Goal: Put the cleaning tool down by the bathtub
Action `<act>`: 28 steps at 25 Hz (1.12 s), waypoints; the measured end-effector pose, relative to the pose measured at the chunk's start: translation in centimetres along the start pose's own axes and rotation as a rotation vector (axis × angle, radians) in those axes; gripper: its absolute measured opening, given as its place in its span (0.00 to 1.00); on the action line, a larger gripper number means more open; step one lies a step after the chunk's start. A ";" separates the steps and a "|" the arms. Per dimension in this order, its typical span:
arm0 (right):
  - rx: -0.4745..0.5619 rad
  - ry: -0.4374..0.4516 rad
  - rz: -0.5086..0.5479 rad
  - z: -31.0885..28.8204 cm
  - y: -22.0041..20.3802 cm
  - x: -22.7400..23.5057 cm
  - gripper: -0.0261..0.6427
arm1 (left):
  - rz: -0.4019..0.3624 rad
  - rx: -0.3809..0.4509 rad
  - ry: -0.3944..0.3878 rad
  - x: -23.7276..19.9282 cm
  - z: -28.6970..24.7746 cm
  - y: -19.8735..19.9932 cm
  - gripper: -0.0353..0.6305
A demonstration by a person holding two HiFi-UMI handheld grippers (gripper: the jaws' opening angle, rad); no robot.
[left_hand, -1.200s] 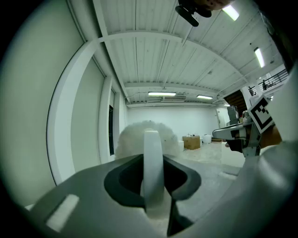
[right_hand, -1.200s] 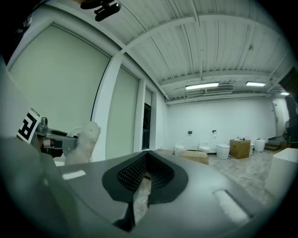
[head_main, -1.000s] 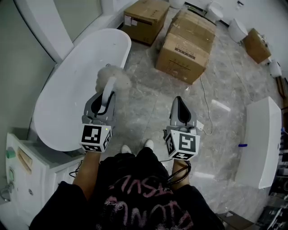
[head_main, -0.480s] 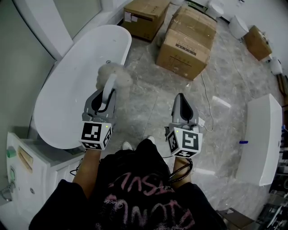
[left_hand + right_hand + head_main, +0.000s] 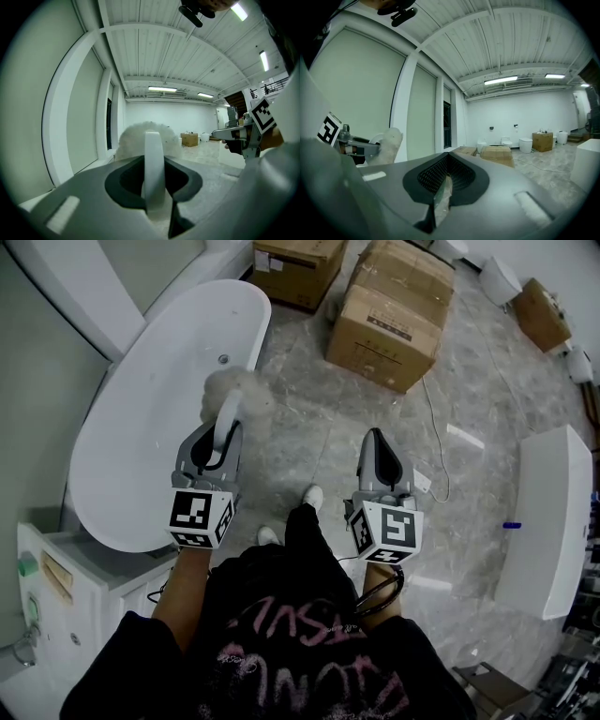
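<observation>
Above the rim of the bathtub (image 5: 141, 451), the cleaning tool (image 5: 236, 390) is gripped in the left tongs (image 5: 216, 442); the right tongs (image 5: 376, 448) are clenched, empty.

Steps forward, setting one shoe (image 5: 312, 495) ahead of the other; brings the bathtub (image 5: 141, 456) drain (image 5: 223, 359) into view; pushes the cardboard boxes (image 5: 389, 324) toward the top edge.

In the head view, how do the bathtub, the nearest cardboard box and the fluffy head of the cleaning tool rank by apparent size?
1. bathtub, clearly the largest.
2. nearest cardboard box.
3. fluffy head of the cleaning tool, the smallest; it is held nearer the camera, so it probably looks larger than it is.
</observation>
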State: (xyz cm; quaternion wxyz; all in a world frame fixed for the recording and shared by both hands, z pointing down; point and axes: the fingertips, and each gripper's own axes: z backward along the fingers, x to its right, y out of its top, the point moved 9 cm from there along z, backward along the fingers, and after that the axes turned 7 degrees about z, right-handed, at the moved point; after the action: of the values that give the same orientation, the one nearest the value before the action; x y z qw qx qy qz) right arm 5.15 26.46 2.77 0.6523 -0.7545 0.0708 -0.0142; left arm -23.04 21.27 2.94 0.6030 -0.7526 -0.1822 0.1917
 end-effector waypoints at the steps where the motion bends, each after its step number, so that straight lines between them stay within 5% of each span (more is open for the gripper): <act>1: -0.004 0.003 -0.004 -0.5 -0.2 0.2 0.06 | 0.004 -0.009 0.002 0.0 -0.5 -0.2 0.18; 28: -0.201 0.119 -0.051 -16.3 -10.4 10.8 0.06 | 0.038 -0.252 0.061 0.4 -20.9 -7.3 0.18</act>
State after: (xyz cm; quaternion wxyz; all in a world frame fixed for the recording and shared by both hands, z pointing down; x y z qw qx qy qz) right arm 14.94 10.50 14.64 0.5674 -0.8155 0.0911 -0.0684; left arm -12.36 5.50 14.18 0.5050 -0.8313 -0.1720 0.1558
